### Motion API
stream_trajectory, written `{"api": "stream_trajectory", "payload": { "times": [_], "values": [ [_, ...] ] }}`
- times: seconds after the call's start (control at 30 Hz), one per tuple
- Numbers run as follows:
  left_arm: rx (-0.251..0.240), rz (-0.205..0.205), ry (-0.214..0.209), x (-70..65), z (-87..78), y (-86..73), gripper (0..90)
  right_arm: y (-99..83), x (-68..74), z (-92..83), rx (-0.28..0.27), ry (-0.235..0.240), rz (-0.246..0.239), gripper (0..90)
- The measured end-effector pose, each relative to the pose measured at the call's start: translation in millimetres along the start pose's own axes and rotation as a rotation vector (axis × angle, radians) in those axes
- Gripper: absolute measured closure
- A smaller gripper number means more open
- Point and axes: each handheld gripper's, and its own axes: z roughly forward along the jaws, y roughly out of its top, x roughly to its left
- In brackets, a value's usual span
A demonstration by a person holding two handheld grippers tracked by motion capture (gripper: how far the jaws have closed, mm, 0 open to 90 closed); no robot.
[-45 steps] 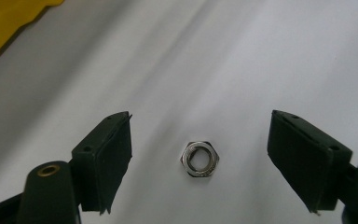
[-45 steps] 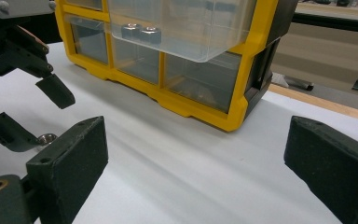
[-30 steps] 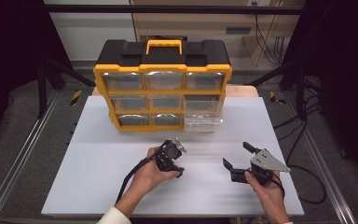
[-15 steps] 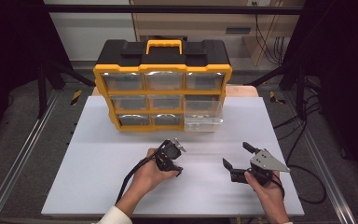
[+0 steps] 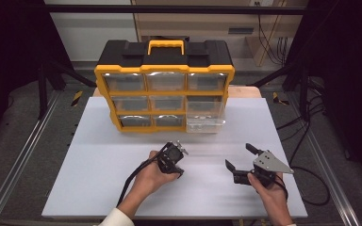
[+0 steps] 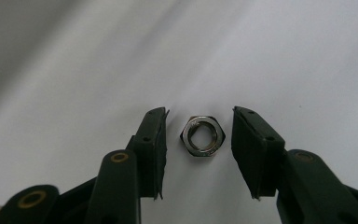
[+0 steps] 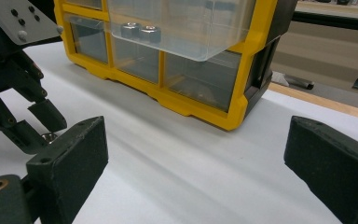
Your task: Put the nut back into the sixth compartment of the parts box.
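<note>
Hex nut (image 6: 203, 135) flat on the table, bore axis upright.

Lab or workshop: aluminium rails (image 5: 26, 155), loose cables (image 5: 306, 141), yellow parts organiser (image 5: 165, 84), white worktable (image 5: 94, 155).

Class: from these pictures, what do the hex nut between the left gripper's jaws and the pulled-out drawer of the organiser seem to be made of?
Hex nut: probably steel, bright plated finish; it mirrors light and shows cut threads inside.
Pulled-out drawer: apparently clear plastic, glossy; two nuts show through its wall.

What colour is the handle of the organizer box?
Yellow handle, best in the high view.
</note>
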Motion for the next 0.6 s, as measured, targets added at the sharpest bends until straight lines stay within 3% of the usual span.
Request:
{"api": "stream_trajectory", "payload": {
  "times": [0.6],
  "values": [
    [-0.007,0.010,-0.012,1.5,3.6,-0.5,64.3,-0.2,0.2,0.2,0.002,0.001,0.001,6.4]
  ]
}}
